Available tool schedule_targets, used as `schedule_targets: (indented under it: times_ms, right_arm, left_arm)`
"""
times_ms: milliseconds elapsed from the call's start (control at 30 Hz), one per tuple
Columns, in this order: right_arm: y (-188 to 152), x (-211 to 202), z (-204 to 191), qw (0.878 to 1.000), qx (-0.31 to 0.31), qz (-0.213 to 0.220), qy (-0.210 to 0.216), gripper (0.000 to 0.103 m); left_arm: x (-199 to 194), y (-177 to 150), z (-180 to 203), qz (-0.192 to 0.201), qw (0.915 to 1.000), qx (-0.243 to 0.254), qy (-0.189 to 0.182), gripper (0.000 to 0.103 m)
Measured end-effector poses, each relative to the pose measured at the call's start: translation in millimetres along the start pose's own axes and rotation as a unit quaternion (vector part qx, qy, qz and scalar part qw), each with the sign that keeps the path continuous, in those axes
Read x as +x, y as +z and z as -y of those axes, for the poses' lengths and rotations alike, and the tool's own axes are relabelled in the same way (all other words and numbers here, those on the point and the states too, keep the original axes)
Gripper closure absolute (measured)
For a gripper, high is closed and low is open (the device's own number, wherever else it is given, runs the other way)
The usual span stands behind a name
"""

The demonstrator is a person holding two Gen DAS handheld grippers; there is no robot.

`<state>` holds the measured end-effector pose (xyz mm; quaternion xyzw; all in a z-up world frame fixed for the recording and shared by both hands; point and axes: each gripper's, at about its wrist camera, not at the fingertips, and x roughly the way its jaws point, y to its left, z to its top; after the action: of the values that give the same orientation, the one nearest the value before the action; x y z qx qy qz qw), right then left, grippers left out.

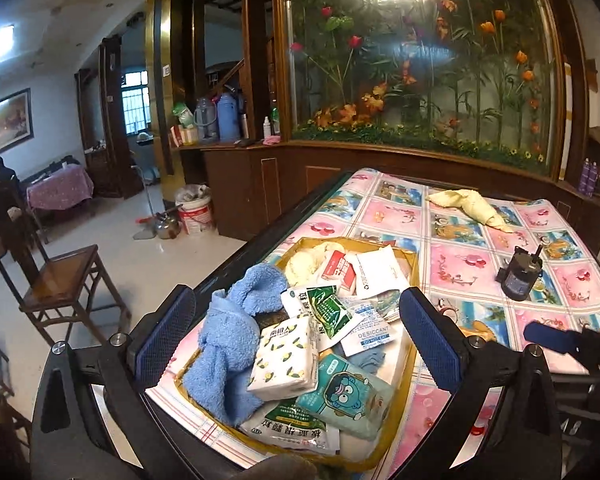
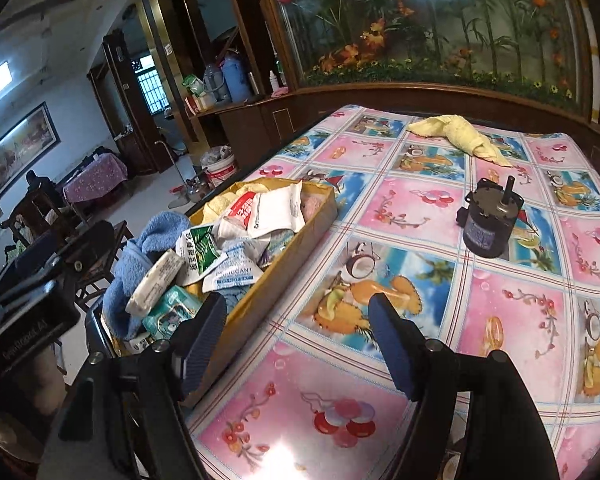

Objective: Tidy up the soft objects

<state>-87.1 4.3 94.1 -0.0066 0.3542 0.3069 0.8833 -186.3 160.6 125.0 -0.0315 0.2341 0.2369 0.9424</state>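
Both tongs stand open and hold nothing: the left tongs (image 1: pixel 296 336) spread as wide as they go above the box, the right tongs (image 2: pixel 300 340) parted over bare cloth just beside the box's long side. Largest is the counter (image 2: pixel 512 320), covered in a pink and blue patterned cloth. Along its left edge sits the shallow yellow box (image 2: pixel 300 236), heaped full, evidently the collecting place. Draped over its outer edge lies the blue towel (image 1: pixel 228 336), directly between the left tongs' pads. Near the far edge a yellow cloth (image 2: pixel 460 136) lies crumpled, well apart from both tongs and probably next to gather. Smaller packets fill the box: a lemon-print tissue pack (image 1: pixel 284 356), then desiccant sachets (image 1: pixel 372 332).
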Motion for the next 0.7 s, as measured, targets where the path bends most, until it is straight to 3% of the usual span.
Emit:
schedule_targets:
  times_ms: [267,700]
  right_arm:
    - [-22.6,-1.0,-5.4,1.000,0.005,-0.017,0.003,0.030]
    - [-32.3,7.9,-33.4,0.999,-0.023,-0.039,0.010,0.030]
  left_arm:
    - [0.8,-6.1,0.6,-0.032,0.9994,-0.007,-0.007,0.000]
    - [13.0,-13.0,-6.3,-0.061,0.9981,-0.013,-0.004,0.000]
